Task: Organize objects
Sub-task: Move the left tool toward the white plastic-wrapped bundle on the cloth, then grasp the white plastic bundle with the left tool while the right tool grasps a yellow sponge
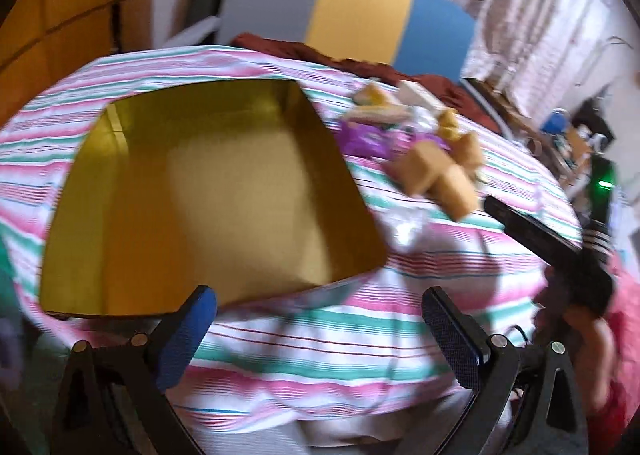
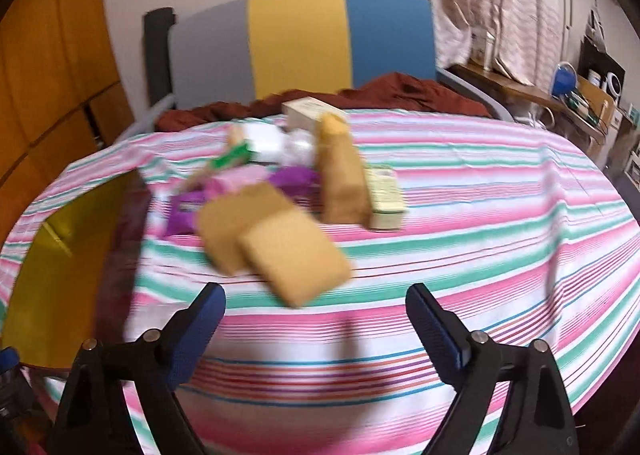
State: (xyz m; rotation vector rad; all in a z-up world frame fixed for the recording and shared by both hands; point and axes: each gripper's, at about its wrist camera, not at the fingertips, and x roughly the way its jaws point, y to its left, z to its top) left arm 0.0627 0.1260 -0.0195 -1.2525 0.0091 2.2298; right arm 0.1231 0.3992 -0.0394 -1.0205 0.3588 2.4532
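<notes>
An open box with a gold inside lies on the striped cloth, with nothing in it. My left gripper stands open over the box's near right corner, nothing between its blue pads. A heap of small packages sits to the right of the box: tan cartons, purple packets, a pale green carton, a white box. My right gripper hangs open just short of the nearest tan carton, holding nothing. The right gripper's black body shows in the left wrist view.
The gold box fills the left edge of the right wrist view. A dark red cloth and a grey, yellow and blue headboard lie behind the heap. A cluttered shelf stands at the far right.
</notes>
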